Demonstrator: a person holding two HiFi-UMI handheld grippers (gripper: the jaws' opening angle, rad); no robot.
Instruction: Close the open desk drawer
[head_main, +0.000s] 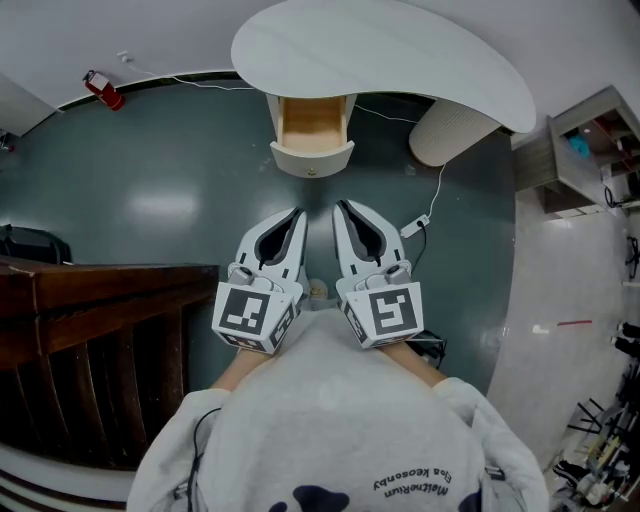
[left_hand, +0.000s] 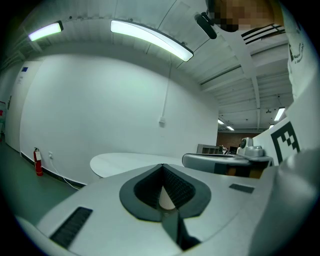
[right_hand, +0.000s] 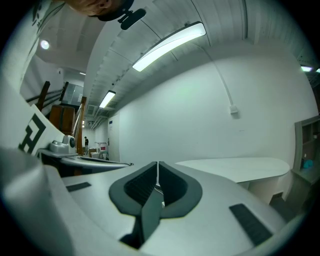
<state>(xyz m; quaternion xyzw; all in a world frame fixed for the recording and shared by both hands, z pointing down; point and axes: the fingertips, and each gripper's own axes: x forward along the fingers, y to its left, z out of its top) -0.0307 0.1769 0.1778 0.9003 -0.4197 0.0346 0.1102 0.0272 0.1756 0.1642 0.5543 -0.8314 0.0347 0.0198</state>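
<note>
The white desk (head_main: 390, 50) stands ahead of me, and its drawer (head_main: 312, 158) is pulled out toward me, showing a bare wooden inside. My left gripper (head_main: 298, 212) and right gripper (head_main: 340, 206) are held side by side, pointing at the drawer front, a short way before it and apart from it. Each one's jaws are shut with nothing between them. The left gripper view has the left gripper (left_hand: 162, 165) shut in front of the desk top (left_hand: 125, 161). In the right gripper view the right gripper (right_hand: 158, 163) is also shut, with the desk top (right_hand: 240, 167) to its right.
A white ribbed desk leg (head_main: 450, 132) stands right of the drawer. A cable with a small adapter (head_main: 414, 226) lies on the green floor beside my right gripper. Dark wooden furniture (head_main: 100, 310) is at my left, a red fire extinguisher (head_main: 103, 90) far left, and shelving (head_main: 590, 150) at the right.
</note>
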